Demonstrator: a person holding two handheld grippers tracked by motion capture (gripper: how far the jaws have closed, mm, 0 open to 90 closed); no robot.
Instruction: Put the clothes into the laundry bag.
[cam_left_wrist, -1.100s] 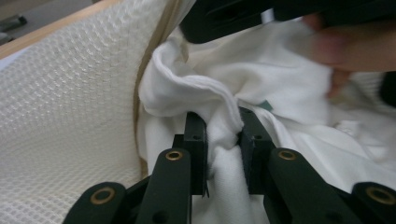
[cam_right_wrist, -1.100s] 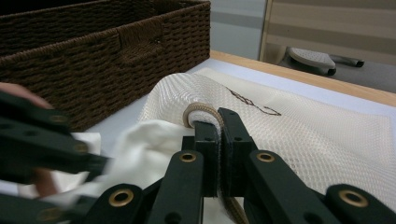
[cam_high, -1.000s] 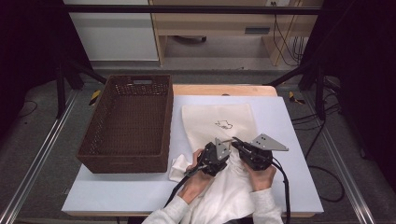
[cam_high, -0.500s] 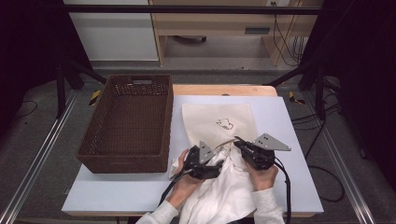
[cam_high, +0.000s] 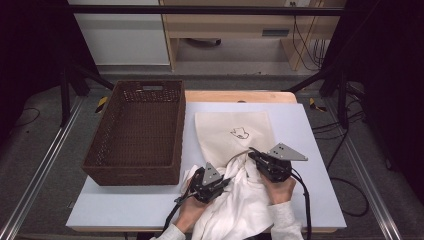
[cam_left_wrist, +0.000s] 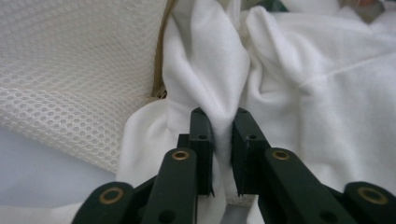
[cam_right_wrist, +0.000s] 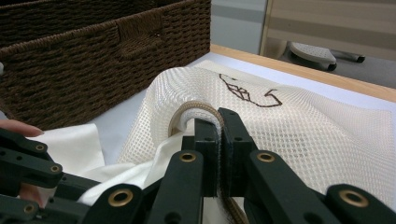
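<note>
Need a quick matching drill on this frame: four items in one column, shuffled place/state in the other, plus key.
1. left hand-held gripper
2. right hand-held gripper
3. wicker basket
4. mesh bag

A. on the table's left, brown
B. shut on the bag's tan edge band
C. flat on the table, small line drawing on it
D. shut on a fold of white cloth

Pairs: 1-D, 2-B, 3-A, 4-C

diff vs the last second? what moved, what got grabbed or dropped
The left tool slid left and nearer the table's front edge, opened, and has just been closing on a fold of the white garment. The right tool stayed shut on the mesh bag rim; the basket didn't move.
</note>
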